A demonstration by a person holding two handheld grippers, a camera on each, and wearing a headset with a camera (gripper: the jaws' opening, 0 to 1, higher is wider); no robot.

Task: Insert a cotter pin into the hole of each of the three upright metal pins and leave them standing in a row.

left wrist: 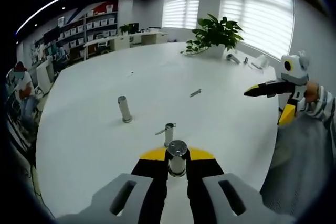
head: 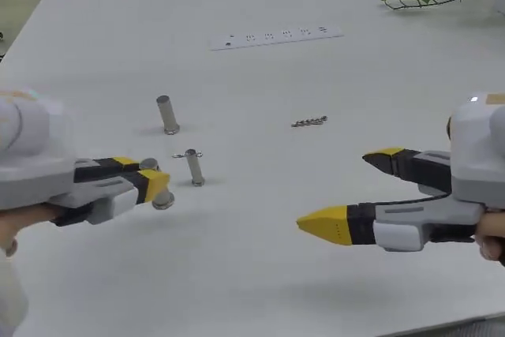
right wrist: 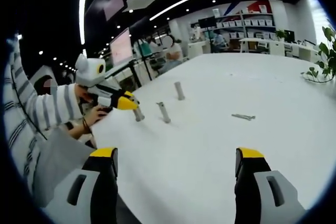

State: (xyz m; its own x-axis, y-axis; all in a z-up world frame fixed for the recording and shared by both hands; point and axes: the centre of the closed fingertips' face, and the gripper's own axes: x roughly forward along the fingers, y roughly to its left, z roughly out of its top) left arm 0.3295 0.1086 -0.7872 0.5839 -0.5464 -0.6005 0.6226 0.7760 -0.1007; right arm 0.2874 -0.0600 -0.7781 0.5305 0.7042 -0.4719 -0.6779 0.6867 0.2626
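The left tongs [left wrist: 177,157] are clamped on the near metal pin [left wrist: 177,148], gripping its upper part and holding it upright on the white tabletop [head: 260,282]. The right tongs [head: 357,191] are spread wide apart and empty, well to the right of the middle metal pin [head: 194,168]. That middle pin stands just behind the held one, and a cotter pin [head: 186,155] appears to pass through its top hole and stick out to one side. The far metal pin [head: 167,114] stands behind the middle pin, with no cotter pin visible in it. Loose cotter pins [head: 309,121] lie flat to the right of the middle pin. A power strip [head: 276,37] lies far behind it. The step in hand is probably fetching a loose cotter pin for the held pin. To do it well, pinch one cotter pin by its looped end, keep the left tongs steady with the hole turned toward the right tongs, and feed the legs straight through without nudging the middle pin.
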